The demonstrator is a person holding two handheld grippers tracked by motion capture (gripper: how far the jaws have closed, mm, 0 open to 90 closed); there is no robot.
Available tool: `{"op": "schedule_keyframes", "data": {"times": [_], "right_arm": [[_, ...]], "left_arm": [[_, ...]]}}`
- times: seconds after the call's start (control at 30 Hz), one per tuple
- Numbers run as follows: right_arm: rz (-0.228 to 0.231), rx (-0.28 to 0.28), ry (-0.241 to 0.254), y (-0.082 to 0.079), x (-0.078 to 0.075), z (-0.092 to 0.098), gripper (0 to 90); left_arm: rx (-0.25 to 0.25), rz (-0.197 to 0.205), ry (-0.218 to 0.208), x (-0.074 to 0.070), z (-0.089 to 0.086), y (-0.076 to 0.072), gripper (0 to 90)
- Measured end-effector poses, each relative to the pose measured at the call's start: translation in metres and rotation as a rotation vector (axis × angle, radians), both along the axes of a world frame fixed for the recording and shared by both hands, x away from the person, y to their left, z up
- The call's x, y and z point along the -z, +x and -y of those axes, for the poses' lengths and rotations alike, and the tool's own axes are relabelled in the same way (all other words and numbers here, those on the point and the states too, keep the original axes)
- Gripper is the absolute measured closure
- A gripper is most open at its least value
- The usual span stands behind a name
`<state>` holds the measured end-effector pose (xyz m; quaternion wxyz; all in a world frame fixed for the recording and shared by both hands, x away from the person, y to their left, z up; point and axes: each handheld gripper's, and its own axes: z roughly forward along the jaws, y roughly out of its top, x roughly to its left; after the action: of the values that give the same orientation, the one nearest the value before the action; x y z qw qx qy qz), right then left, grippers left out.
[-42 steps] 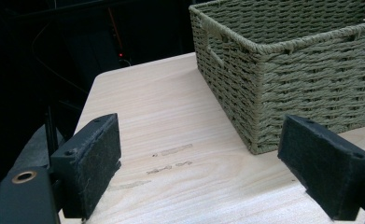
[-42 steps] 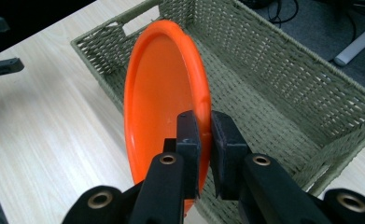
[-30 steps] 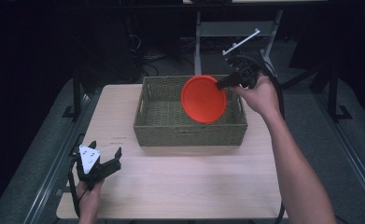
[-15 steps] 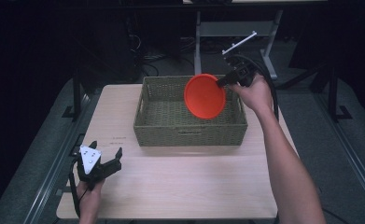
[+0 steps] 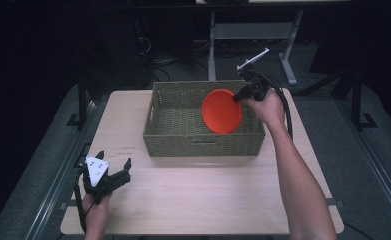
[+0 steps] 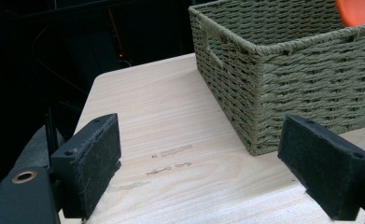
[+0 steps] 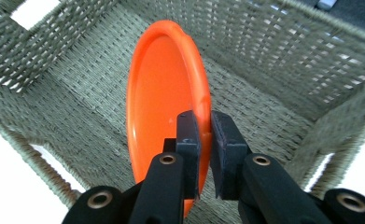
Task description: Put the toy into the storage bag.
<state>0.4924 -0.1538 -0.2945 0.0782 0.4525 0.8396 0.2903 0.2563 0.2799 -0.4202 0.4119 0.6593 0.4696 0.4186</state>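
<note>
Right gripper (image 5: pixel 244 93) is pinching the rim of an orange plate (image 5: pixel 221 110), holding it on edge over the basket (image 5: pixel 202 145). Left gripper (image 5: pixel 114 172) sits spread wide near the table's (image 5: pixel 203 200) left corner.

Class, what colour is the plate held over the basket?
Orange: the plate shows best in the right gripper view, above the green woven basket.

The left gripper (image 5: pixel 114 175) sits low near the person with jaws spread wide, while the right gripper (image 5: pixel 239 95), arm outstretched, is clamped tight.
</note>
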Motion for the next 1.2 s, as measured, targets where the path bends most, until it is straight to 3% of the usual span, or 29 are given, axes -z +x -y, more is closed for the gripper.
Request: {"op": "schedule_keyframes", "data": {"times": [0.3, 0.73, 0.9, 1.2], "right_arm": [[-0.050, 0.001, 0.008, 0.005, 0.026, -0.008, 82.2], [-0.091, 0.003, 0.021, 0.010, 0.046, -0.012, 82.2], [-0.114, 0.022, 0.022, 0.013, 0.056, -0.009, 82.2], [-0.132, 0.058, 0.012, 0.015, 0.061, -0.006, 81.9]], "left_arm": [[0.000, 0.000, 0.000, 0.000, 0.000, 0.000, 12.7], [0.002, 0.005, 0.001, 0.000, 0.001, 0.000, 12.7], [0.001, 0.004, 0.003, 0.000, 0.000, -0.001, 12.7], [0.000, 0.006, 0.001, -0.001, 0.000, -0.001, 12.7]]}}
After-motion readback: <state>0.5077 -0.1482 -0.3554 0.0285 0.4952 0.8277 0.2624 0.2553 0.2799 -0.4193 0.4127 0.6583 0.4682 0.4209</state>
